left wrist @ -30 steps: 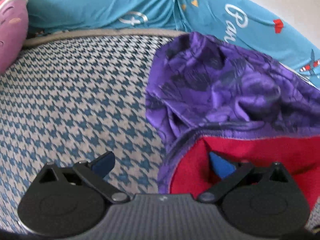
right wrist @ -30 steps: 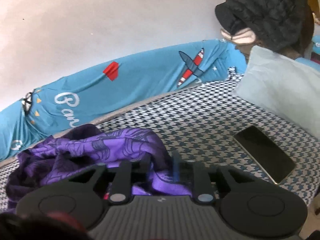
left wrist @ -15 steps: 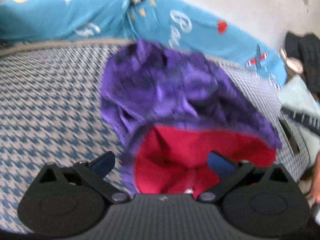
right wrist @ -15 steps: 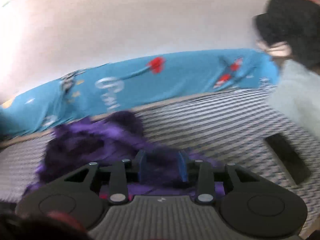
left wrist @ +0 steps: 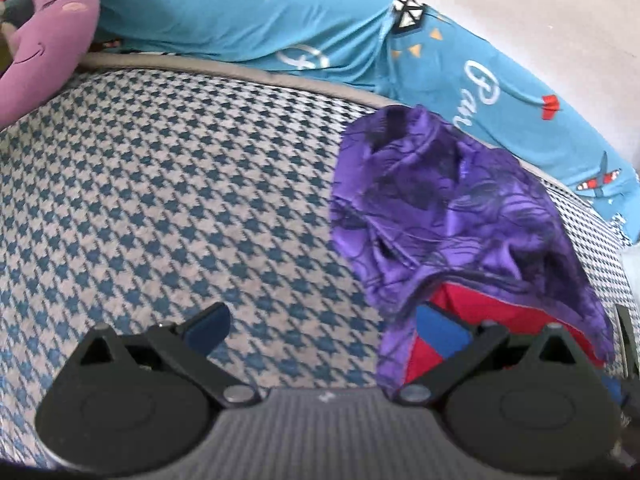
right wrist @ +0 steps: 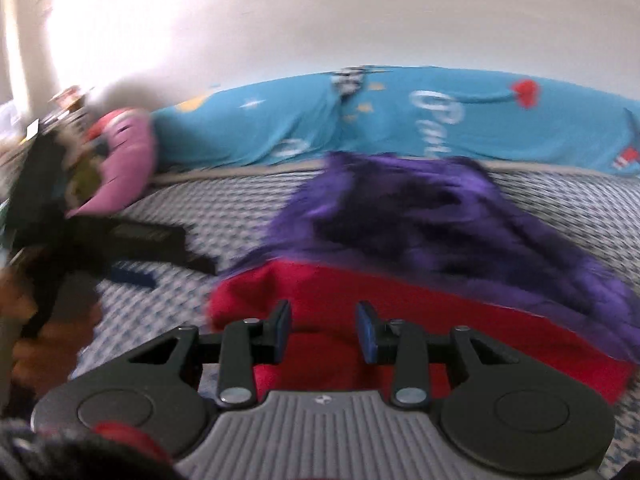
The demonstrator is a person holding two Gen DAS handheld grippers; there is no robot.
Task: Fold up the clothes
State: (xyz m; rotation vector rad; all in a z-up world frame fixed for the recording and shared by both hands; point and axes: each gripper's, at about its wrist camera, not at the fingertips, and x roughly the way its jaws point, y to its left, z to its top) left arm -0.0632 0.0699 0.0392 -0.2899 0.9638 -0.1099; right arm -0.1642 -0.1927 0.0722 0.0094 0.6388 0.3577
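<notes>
Purple patterned fabric with a red lining made up the garment (left wrist: 452,216), which lay crumpled on the houndstooth bed cover (left wrist: 168,200) at about two o'clock in the left wrist view. The left gripper (left wrist: 324,324) had its jaws spread wide, and nothing was clamped between them. Its left blue pad sat over bare cover at eight o'clock, while its right blue pad sat against the garment's red lining at four o'clock; whether it touched the cloth could not be told.

In the blurred right wrist view the garment (right wrist: 420,240) spread from the centre toward three o'clock, red lining nearest the camera. The right gripper (right wrist: 324,328) showed a narrow gap between its pads, with red cloth visible behind that gap and no fabric pinched. A blue printed bolster (left wrist: 248,16) ran along the far edge at twelve o'clock, and a pink plush cushion (left wrist: 44,44) rested at ten o'clock.
</notes>
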